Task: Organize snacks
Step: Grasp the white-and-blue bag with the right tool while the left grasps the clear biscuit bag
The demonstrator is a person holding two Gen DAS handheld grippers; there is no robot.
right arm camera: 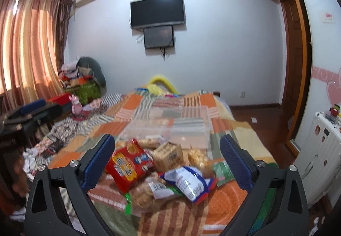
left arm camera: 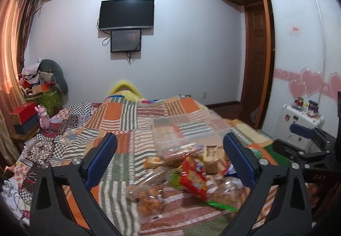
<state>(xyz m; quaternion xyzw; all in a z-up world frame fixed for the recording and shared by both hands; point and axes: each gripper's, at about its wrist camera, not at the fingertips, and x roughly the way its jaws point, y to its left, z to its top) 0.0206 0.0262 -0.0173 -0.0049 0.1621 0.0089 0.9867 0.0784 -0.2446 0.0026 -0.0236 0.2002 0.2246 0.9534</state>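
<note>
Both tongs are hanging wide apart, gripping nothing: the left tongs (left arm camera: 170, 159) and the right tongs (right arm camera: 168, 159) are framing a heap of crinkled snack packets (right arm camera: 162, 174). A red foil biscuit bag (right arm camera: 127, 163) is lying on the heap's left side. Just beyond the heap, a clear plastic storage box (right arm camera: 170, 127) is sitting on the orange-and-green patchwork bedspread (right arm camera: 136, 106), which is stretching away behind the heap toward a black wall-mounted television (right arm camera: 157, 11).

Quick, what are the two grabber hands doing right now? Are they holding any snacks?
Left gripper: open, holding nothing, above the snack pile.
Right gripper: open, holding nothing, above the same snacks.
</note>
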